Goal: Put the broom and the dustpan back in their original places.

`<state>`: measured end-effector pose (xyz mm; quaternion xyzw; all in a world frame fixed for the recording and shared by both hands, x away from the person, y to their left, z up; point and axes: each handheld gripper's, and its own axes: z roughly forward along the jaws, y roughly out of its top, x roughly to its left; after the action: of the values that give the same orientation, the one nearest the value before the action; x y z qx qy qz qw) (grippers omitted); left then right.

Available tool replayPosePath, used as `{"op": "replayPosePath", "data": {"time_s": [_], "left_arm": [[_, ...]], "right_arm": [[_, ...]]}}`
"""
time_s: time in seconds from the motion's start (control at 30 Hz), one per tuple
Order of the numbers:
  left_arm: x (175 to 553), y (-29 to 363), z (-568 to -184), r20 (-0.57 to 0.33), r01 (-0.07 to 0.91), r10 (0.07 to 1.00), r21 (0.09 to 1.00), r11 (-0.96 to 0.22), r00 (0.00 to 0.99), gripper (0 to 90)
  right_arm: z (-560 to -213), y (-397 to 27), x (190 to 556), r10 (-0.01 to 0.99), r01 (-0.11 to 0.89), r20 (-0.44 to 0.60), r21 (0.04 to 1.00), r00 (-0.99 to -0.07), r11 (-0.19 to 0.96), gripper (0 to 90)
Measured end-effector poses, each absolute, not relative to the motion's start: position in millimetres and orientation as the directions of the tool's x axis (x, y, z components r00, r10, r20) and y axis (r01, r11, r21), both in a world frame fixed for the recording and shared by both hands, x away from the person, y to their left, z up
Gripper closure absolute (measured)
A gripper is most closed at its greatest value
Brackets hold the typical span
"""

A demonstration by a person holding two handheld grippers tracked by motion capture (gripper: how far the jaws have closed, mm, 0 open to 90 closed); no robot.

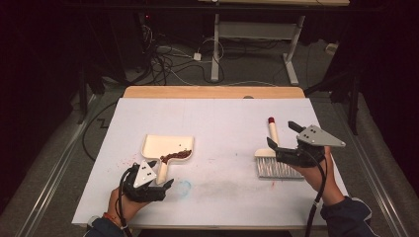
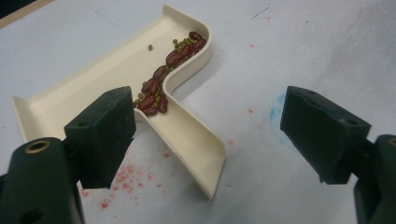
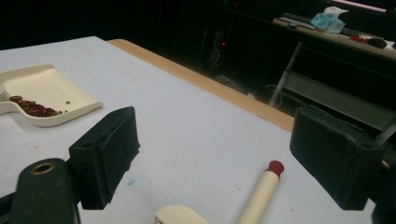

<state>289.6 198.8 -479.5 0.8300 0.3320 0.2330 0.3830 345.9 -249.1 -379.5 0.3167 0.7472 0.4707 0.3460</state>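
So the left gripper (image 2: 205,140) has its fingers wide open, holding nothing; the dustpan (image 2: 140,74) handle runs straight ahead between them, beans (image 2: 163,79) beyond. The right gripper (image 3: 224,158) is open too, with the brush (image 3: 259,196) handle pointing away between its fingers.

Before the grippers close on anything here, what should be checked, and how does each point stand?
1. Left gripper open: ok, jaws apart.
2. Dustpan handle between the left jaws: ok, not yet gripped.
3. Beans all inside the dustpan: ok, heaped against its back wall.
4. Right gripper open: ok.
5. Brush handle lined up between the right jaws: ok, untouched.
6. Brush lying flat on the table: ok.
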Motion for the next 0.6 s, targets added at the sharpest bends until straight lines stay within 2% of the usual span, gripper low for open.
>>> {"op": "replayPosePath", "data": {"time_s": [0.6], "left_arm": [[288,198,-479,0.140,0.365,0.728,0.792,-0.489,0.671,18.1]], "right_arm": [[-390,-258,329,0.772,0.106,-0.251,0.919,-0.584,0.379,16.5]]}}
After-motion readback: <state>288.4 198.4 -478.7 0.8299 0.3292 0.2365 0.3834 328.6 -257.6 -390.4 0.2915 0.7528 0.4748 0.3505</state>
